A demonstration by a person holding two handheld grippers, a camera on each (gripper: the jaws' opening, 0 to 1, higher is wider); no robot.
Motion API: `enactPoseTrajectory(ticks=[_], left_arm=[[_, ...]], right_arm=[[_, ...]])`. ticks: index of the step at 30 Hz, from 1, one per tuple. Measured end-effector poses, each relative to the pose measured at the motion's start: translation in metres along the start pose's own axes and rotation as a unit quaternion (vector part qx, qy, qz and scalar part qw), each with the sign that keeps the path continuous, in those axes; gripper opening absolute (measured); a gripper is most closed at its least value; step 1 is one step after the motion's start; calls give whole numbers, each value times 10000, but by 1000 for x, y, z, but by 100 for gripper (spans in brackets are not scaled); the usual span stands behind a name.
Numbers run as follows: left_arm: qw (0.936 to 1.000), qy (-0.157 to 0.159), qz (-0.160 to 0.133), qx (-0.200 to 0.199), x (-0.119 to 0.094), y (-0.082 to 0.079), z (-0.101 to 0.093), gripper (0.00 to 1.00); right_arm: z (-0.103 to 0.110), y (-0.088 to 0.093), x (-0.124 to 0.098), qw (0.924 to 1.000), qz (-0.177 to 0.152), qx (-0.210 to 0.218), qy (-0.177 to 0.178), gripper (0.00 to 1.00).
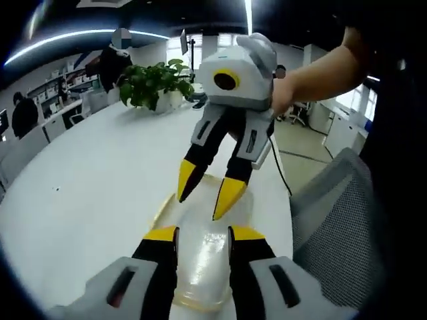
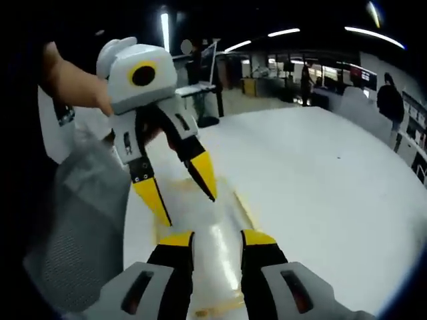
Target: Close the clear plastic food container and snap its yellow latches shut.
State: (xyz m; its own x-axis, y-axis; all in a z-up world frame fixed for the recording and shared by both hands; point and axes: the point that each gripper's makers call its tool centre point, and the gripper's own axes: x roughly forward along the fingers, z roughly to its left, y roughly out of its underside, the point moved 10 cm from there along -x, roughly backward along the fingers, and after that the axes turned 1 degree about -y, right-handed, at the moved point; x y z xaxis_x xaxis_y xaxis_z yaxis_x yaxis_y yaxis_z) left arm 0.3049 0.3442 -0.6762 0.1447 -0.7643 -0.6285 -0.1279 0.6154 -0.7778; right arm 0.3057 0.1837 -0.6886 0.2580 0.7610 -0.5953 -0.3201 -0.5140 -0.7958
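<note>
1 clear plastic food container (image 1: 200, 257) lies on 1 white surface (image 1: 87, 193). 2 grippers work over it: the left gripper (image 1: 203, 235), with 2 yellow-tipped jaws, and the right gripper (image 1: 210, 193), also with 2. 1 potted plant (image 1: 155, 83) stands farther off, and 1 grey mesh chair (image 1: 337, 220) sits beside the surface.

White table (image 1: 87, 193) w/ potted plant (image 1: 155, 83), grey mesh chair (image 1: 340, 213), ceiling strip lights (image 2: 165, 27)

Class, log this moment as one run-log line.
left tool: open, over clear container | right tool: open, over container | latches: cannot tell | surface: white table
</note>
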Motion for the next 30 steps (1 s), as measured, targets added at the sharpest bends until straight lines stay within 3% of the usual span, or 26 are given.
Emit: enactPoseTrajectory(ticks=[1, 3, 10, 16, 19, 22, 28, 30], left_arm=[[9999, 55, 49, 83, 1, 0, -2, 26], [9998, 88, 80, 151, 2, 1, -4, 25], [9996, 150, 222, 96, 4, 1, -8, 26], [9983, 242, 464, 243, 5, 2, -13, 35], [9978, 200, 569, 261, 7, 4, -15, 39], [9978, 130, 576, 304, 8, 5, -19, 40], [9946, -51, 737, 726, 11, 4, -22, 41], [9948, -58, 734, 705, 12, 4, -22, 41]], right_arm=[[0, -2, 1, 9999, 29, 170, -8, 25], [-1, -5, 2, 9999, -140, 78, -7, 25], [-1, -8, 6, 10000, -29, 30, -23, 26], [-6, -10, 8, 9996, 19, 293, 58, 30], [-10, -8, 10, 9993, 73, 370, 52, 30], [-13, -10, 12, 9969, 52, 785, -26, 29], [-23, -16, 15, 9960, 80, 888, 67, 35], [-27, -16, 17, 9954, 131, 948, 27, 36]])
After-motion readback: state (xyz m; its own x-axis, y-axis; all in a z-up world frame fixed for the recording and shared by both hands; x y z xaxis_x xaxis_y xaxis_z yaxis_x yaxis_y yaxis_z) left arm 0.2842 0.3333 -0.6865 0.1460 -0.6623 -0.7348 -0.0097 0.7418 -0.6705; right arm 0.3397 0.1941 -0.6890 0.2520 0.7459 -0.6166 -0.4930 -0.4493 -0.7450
